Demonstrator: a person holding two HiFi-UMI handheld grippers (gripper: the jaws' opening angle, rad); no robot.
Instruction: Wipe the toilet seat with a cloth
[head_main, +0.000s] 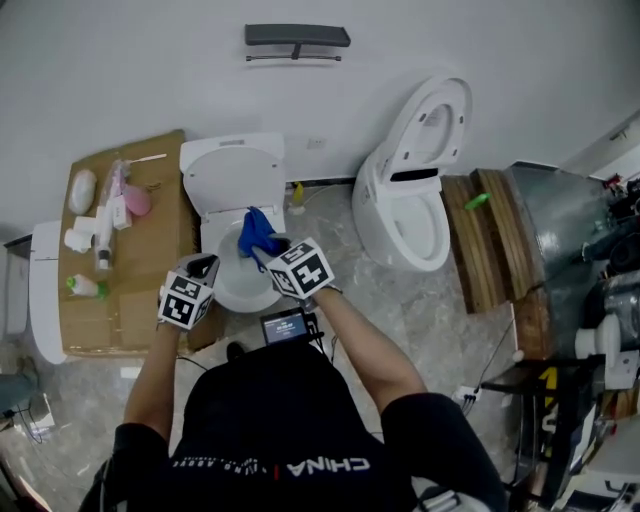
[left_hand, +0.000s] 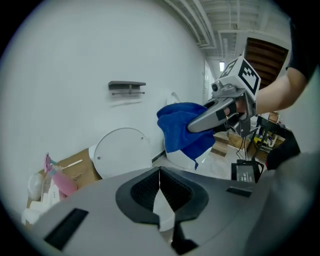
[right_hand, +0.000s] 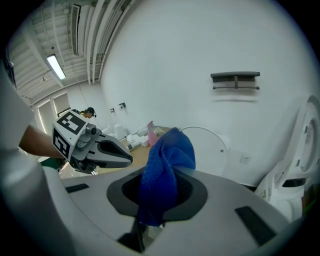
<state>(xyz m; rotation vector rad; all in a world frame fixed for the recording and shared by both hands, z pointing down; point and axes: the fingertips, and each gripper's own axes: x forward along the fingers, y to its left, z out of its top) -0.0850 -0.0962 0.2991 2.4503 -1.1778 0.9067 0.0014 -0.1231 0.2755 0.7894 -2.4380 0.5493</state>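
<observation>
1. R gripper (right_hand: 159, 197): I have its jaws clamped on blue cloth (right_hand: 167, 165), bunched and sticking up past the tips
2. L gripper (left_hand: 160, 187): jaws shut together, nothing btwn
3. Cloth sits over toilet seat (head_main: 240, 300); contact unclear; lid (head_main: 235, 178) up against wall
4. Cardboard (head_main: 150, 250) w/ bottles, left of toilet

An upright lid (head_main: 232, 172) blocks the back of the toilet (head_main: 236, 290), cluttered cardboard (head_main: 150, 300) its left; open floor (head_main: 335, 240) lies to its right
</observation>
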